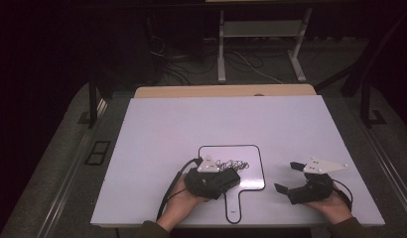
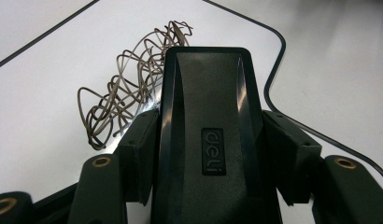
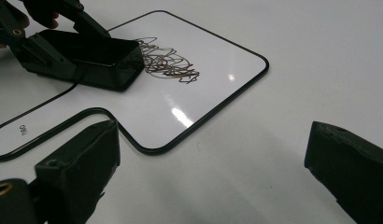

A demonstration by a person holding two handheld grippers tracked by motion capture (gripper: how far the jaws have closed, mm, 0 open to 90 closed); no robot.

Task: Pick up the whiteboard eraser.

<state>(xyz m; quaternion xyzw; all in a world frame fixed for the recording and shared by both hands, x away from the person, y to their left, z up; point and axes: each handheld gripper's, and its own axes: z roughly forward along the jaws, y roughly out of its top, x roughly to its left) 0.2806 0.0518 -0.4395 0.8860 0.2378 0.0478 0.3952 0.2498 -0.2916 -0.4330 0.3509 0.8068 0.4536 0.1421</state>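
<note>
Eraser on whiteboard, beside scribble.
Left gripper (image 1: pixel 226 179), near the table's (image 1: pixel 157 134) front edge, has jaws clamped on a black eraser (image 2: pixel 208 135) resting on the small whiteboard (image 1: pixel 255 171); right gripper (image 1: pixel 287 177), near the front right corner, has jaws spread with nothing between them. Brown scribble (image 1: pixel 232 164) lies just beyond the eraser, mid-board, touching its far end.

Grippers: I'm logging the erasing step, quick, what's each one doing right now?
Left gripper: shut on the black eraser, beside the scribble on the small whiteboard.
Right gripper: open, holding nothing.
</note>
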